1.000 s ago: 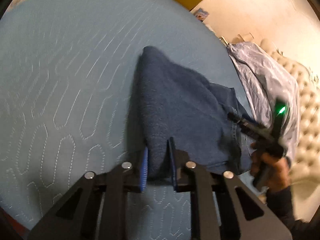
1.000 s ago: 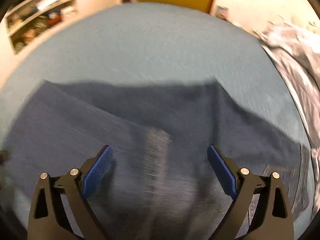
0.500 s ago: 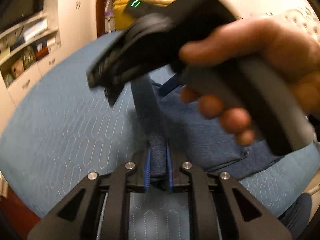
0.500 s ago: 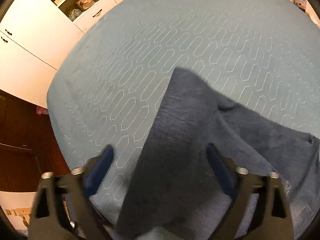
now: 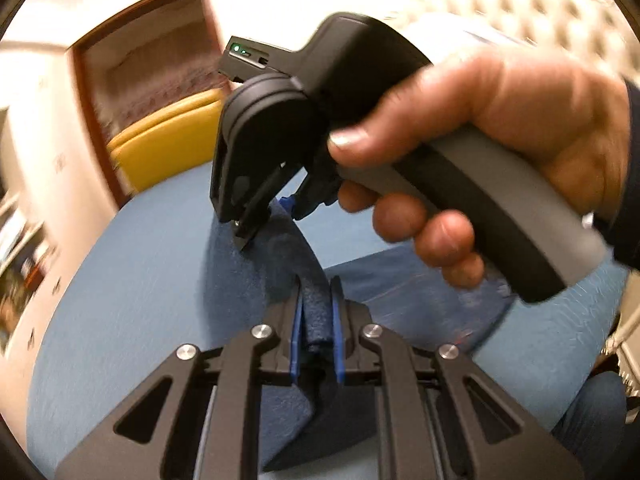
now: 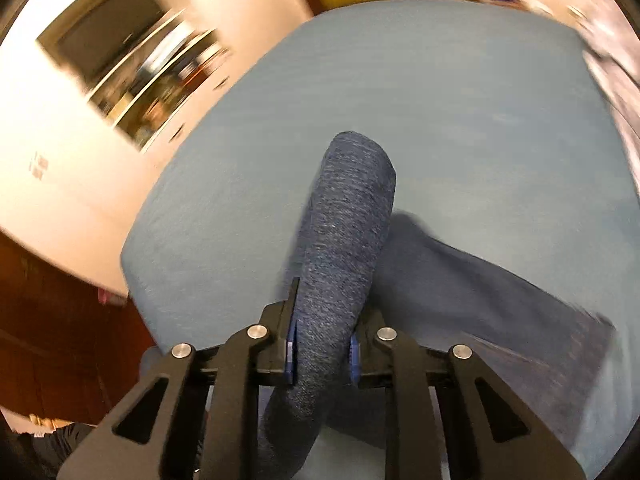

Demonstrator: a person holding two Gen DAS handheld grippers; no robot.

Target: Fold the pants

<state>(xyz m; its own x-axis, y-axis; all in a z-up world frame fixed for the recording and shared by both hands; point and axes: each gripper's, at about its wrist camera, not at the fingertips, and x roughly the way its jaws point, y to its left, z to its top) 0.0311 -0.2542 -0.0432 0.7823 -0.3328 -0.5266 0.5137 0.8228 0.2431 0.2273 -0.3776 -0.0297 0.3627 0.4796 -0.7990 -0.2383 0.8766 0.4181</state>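
My left gripper (image 5: 316,332) is pinched on a fold of the pants (image 5: 256,272), the blue pads pressed against a thick wad of dark blue denim that bunches between them and spills down under the black frame. My right gripper (image 6: 320,348) is likewise clamped on the pants (image 6: 344,240); in its own view a rolled, tube-like length of the cloth rises from between the pads and curves up and away, its rounded end standing clear above the bed (image 6: 460,100). In the left wrist view my right hand (image 5: 520,128) fills the upper right, wrapped around the grey and black handle, with a small green light glowing on top of the body of the tool, and the tips of that right gripper (image 5: 266,220) bite the top edge of the same raised fold just beyond my left pads. The two grippers sit close together on one ridge of fabric, lifted off the bed (image 5: 132,280), while the rest of the pants trails down to the right and lies on the light blue quilted cover. Past the far edge of the bed I can see a yellow chair (image 5: 168,136) in front of a wood-framed doorway. A tufted headboard (image 5: 540,12) shows behind my hand, blurred.
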